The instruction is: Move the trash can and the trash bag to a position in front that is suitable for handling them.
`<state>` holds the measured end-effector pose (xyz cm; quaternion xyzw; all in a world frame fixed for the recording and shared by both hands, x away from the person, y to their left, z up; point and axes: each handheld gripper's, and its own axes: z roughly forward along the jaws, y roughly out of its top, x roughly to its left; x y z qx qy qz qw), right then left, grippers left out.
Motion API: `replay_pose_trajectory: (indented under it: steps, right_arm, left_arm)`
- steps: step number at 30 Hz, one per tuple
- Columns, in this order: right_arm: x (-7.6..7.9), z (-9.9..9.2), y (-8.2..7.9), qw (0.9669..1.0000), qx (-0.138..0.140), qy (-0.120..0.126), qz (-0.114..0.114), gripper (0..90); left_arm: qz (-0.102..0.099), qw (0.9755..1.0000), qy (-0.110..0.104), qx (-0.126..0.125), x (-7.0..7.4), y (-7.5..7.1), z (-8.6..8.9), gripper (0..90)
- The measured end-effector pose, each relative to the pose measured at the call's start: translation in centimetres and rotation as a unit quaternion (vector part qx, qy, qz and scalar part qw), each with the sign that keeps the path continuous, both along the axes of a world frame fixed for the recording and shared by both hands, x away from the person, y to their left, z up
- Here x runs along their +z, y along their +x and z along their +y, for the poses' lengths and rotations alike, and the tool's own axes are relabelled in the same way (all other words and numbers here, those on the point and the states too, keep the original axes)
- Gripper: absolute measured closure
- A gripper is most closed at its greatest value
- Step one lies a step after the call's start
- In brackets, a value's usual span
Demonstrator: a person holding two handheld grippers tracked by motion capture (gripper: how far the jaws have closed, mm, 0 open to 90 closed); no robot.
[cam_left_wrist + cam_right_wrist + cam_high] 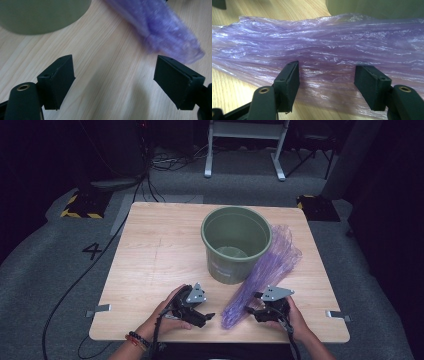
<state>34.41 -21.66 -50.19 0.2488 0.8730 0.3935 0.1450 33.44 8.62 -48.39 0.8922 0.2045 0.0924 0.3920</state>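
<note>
table (150, 245): light wood, square-ish, grain lines visible, grey carpet around it.
left gripper (204, 316): near the front edge, left of the bag's near end, held in the person's left hand (167, 312). Jaws spread wide, only bare wood between them in the left gripper view (113, 82). Not touching the bag.
bucket (236, 242): olive green, round, upright, open top, right of table centre. Looks empty bar a paler patch at the bottom (can't tell what that is).
bag (260, 275): thin translucent purple plastic film, bunched lengthwise into a long crinkled strip with many fine folds and glossy highlights. Lies flat on the table, running from near the front edge up and right along the bucket's right side; far end fans out wider just beside the bucket. Blurred in the left gripper view (170, 37), sharp in the right gripper view (324, 50).
right gripper (252, 311): at the bag's near end, in the right hand (295, 320). Jaws apart, film lying between them (325, 80); pads don't press on it.
</note>
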Motion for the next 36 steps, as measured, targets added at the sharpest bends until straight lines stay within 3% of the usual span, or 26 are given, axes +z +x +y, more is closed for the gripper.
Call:
replay_pose_trajectory:
  steps: [5, 17, 21, 23, 24, 25, 27, 36]
  right_arm:
    - [0.0, 0.5, 0.1, 1.0, 0.0, 0.0, 0.001, 37.2]
    - [-0.1, 0.5, 0.1, 1.0, -0.002, 0.001, -0.001, 36.0]
    - [-0.1, 0.5, 0.1, 1.0, -0.004, 0.0, -0.002, 35.3]
    - [-0.1, 0.5, 0.1, 1.0, -0.005, 0.0, -0.003, 35.3]
    - [-0.1, 0.4, 0.1, 1.0, -0.007, 0.0, -0.004, 35.2]
    - [-0.1, 0.4, 0.1, 1.0, -0.007, 0.0, -0.004, 35.2]
    - [-0.1, 0.4, 0.1, 0.9999, -0.009, 0.0, -0.004, 35.0]
    - [-0.1, 0.2, 0.1, 0.9999, -0.013, -0.001, -0.005, 33.6]
  left_arm:
    - [-0.005, 0.9998, -0.016, -0.014, 0.4, -0.2, -1.6, 17.7]
    - [0.003, 0.9986, 0.014, -0.051, -0.8, -0.3, -5.1, 22.6]
    - [0.004, 0.9976, 0.033, -0.06, -1.2, -0.4, -6.1, 34.1]
    - [0.003, 0.9974, 0.027, -0.067, -1.3, -0.4, -6.4, 37.4]
    - [0.003, 0.9973, 0.026, -0.068, -1.3, -0.4, -6.4, 46.0]
    - [0.005, 0.9972, 0.021, -0.072, -1.3, -0.4, -6.4, 46.0]
    - [0.009, 0.9969, 0.016, -0.077, -1.4, -0.3, -6.4, 54.9]
    - [0.009, 0.9958, 0.014, -0.09, -1.4, -0.2, -6.0, 63.8]
